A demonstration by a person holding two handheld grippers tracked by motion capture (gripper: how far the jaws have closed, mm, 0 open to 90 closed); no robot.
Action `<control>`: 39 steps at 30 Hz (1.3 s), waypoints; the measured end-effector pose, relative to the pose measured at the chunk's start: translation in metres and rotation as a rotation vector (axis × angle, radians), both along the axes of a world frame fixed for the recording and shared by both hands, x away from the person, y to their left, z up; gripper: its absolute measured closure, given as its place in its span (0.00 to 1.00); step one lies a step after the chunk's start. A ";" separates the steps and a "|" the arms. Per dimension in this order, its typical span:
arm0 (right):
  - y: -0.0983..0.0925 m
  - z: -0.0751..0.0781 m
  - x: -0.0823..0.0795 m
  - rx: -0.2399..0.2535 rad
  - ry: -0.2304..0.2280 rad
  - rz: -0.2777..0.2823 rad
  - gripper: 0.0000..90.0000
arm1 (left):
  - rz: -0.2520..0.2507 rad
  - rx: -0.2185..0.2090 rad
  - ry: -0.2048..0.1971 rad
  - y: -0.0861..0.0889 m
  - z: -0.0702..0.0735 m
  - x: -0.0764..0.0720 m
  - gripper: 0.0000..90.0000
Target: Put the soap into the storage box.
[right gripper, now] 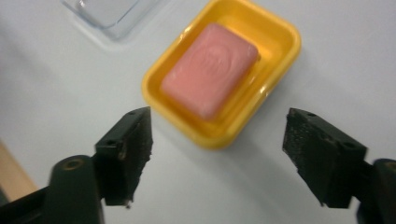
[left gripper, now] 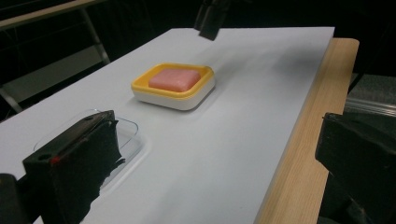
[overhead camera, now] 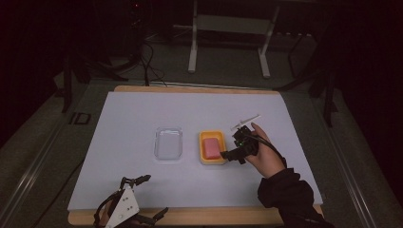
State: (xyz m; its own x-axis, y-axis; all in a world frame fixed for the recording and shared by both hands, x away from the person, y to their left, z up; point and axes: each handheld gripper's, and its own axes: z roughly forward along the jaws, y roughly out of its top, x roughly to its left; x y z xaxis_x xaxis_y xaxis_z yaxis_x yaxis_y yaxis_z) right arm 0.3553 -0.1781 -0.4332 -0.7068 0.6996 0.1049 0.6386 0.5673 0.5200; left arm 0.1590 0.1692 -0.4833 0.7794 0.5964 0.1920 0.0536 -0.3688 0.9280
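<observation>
Pink soap bar (right gripper: 210, 70) in yellow dish (right gripper: 275, 70); right gripper (right gripper: 217, 154) spread just beside, poised to grasp; left gripper (left gripper: 219, 154) spread, parked near.

clear lid (right gripper: 103, 12) cut off by right gripper view's top edge, left tool (overhead camera: 135, 202) cropped at high view's bottom

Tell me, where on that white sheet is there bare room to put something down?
The white sheet is bare along its far edge, beyond the clear plastic tray and the yellow dish holding pink soap. Its left side past the tray is free too. It is crowded by the dish, where the right gripper hovers, and at the near-left corner around the left gripper.
</observation>
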 end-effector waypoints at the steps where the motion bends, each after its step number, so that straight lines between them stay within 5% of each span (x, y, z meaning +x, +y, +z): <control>1: -0.004 0.000 -0.003 -0.005 -0.011 0.008 0.26 | 0.000 0.000 0.000 0.000 0.000 0.000 0.01; 13: -0.039 -0.014 -0.024 -0.003 -0.011 -0.005 0.22 | 0.001 0.004 0.002 -0.001 -0.001 0.000 0.01; 21: -0.060 -0.023 -0.036 0.031 -0.016 -0.037 0.21 | 0.001 0.004 0.002 -0.001 -0.001 0.000 0.01; 29: -0.078 -0.032 -0.051 0.093 -0.068 -0.092 0.20 | 0.002 0.005 0.002 -0.001 -0.001 0.000 0.01; 39: -0.099 -0.044 -0.062 0.082 -0.072 -0.140 0.20 | 0.000 0.006 0.001 -0.001 -0.001 0.000 0.01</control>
